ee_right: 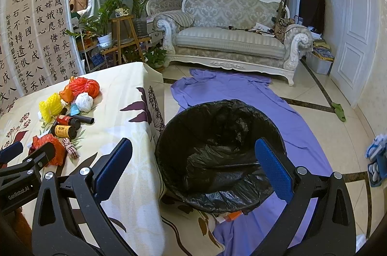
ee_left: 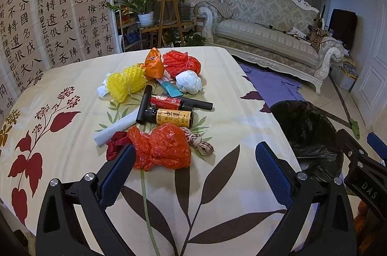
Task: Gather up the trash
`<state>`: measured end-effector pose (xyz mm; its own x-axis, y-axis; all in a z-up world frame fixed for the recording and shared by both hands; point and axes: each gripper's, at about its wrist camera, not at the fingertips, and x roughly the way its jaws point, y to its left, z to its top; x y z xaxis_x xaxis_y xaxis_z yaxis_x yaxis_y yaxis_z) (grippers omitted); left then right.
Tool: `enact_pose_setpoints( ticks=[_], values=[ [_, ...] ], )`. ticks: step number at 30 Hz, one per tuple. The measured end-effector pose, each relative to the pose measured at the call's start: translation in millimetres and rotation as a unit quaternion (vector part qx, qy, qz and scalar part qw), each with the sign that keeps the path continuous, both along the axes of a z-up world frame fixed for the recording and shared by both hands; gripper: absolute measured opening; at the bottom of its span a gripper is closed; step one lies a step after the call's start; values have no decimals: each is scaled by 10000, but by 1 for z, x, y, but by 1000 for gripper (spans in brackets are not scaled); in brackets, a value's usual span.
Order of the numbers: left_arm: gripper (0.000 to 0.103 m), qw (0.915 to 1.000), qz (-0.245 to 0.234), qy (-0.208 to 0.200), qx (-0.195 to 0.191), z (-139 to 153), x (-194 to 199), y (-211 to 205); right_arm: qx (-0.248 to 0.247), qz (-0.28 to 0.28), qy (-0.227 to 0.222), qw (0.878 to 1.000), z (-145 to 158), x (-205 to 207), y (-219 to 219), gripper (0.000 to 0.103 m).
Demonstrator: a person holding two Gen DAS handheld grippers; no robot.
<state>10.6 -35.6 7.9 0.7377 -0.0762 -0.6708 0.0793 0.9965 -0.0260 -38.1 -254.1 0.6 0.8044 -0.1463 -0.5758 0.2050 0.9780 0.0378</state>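
Observation:
A pile of trash lies on the floral tablecloth [ee_left: 60,135]: a crumpled orange plastic bag [ee_left: 160,147], a coil of twine [ee_left: 199,143], a yellow-labelled bottle [ee_left: 173,118], a red bottle [ee_left: 169,102], black tubes [ee_left: 144,103], yellow netting [ee_left: 125,83], red netting [ee_left: 181,61] and a white wad [ee_left: 188,82]. My left gripper [ee_left: 194,164] is open just short of the orange bag, its left finger beside the bag. My right gripper [ee_right: 193,164] is open above the black-lined bin [ee_right: 217,149], which stands on the floor right of the table.
A purple sheet [ee_right: 241,91] covers the floor under the bin. An ornate sofa [ee_right: 229,38] stands at the back, plants and a wooden stand [ee_right: 125,36] behind the table. A calligraphy screen [ee_left: 48,21] lines the left side. The table edge [ee_right: 154,125] runs next to the bin.

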Motion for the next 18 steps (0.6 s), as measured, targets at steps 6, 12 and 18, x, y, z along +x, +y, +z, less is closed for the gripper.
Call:
enact_pose_setpoints(
  ticks=[6,12,18],
  values=[
    [96,10000,17,30,27,-4,-4,11,41,46,53,10000,-4,1,0,99],
    [96,9995,228,214,-88,-10,-12,43,83,281,193,9994,-12,2,15,99],
    [96,9977,550,380,-81,-19,-23,82,87,514,290,9982,-12,6,39,99]
  ],
)
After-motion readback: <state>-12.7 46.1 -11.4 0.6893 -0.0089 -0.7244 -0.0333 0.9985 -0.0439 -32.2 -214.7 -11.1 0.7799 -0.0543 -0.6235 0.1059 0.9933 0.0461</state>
